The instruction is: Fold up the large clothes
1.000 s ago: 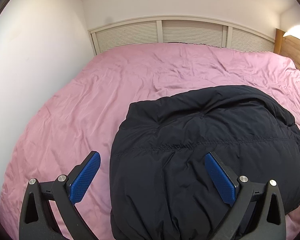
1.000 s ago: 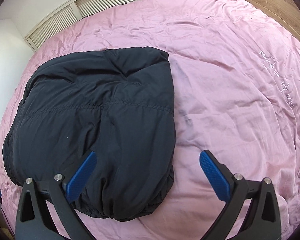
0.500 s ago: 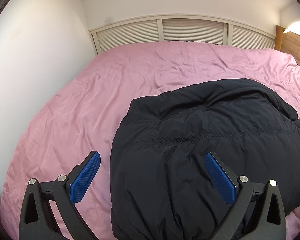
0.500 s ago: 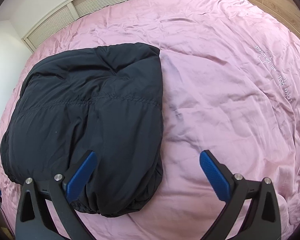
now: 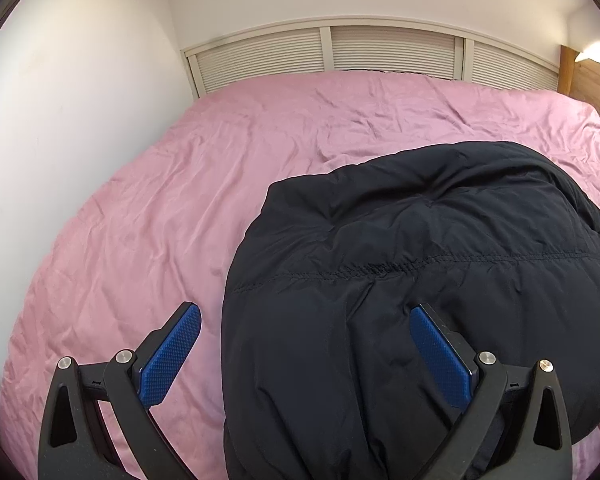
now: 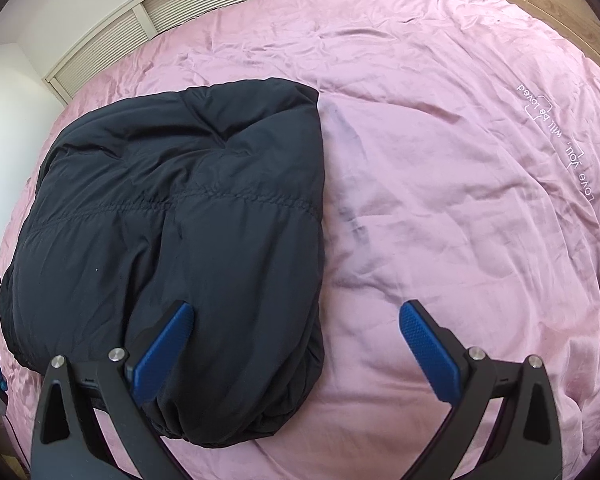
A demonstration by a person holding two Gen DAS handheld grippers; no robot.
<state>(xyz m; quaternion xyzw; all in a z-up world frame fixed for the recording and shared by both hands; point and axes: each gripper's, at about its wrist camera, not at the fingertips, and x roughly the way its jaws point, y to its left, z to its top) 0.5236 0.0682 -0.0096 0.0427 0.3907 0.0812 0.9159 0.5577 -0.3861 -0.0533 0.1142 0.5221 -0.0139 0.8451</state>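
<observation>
A: State of the tongs?

B: Left gripper (image 5: 305, 344) and right gripper (image 6: 296, 338) both spread wide, holding nothing, above the black padded jacket (image 6: 188, 216).

A: Jacket's position?

B: Folded into a bundle on the pink bedsheet (image 6: 460, 200), towards the louvred panels (image 5: 392, 52).

A: Handling?

B: Likely light, puffy, slick. Pinch a bundle edge firmly.

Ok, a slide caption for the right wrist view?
Open right tool above a folded black padded jacket on a wrinkled pink bedsheet.

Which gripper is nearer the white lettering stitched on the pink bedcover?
Right. The right gripper hovers open over the black jacket's right edge, with the lettering farther to its right. The left gripper hovers open over the jacket's left edge, on the far side.
</observation>
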